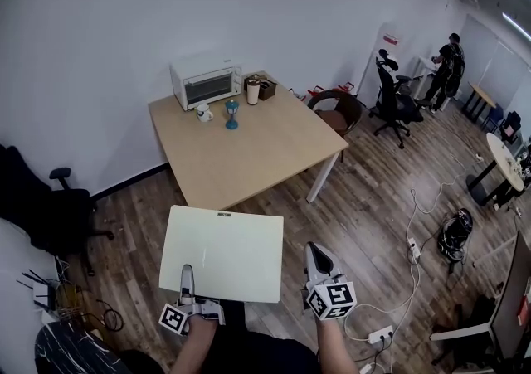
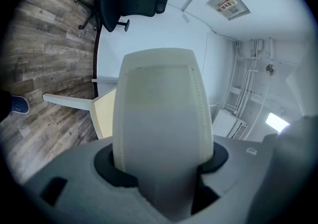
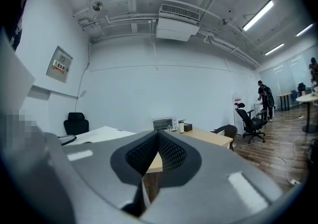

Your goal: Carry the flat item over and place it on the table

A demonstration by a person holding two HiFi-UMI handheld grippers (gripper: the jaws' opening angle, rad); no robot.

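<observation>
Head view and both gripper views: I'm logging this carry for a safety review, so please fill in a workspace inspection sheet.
Surface: wooden table, near half bare.
Job's things: flat cream-white item, held level over the floor, short of the table.
Clutter: toaster oven, mug, small blue object, tumbler, dark box, all grouped at the table's far side by the wall.
Grippers: left hand-held gripper clamped on the item's near edge; right hand-held gripper jaws together, empty, beside the item without touching it.
Cables: power strip with white cord on the floor at right; cable tangle at left.
Surroundings: office chair; a person standing far right.
</observation>
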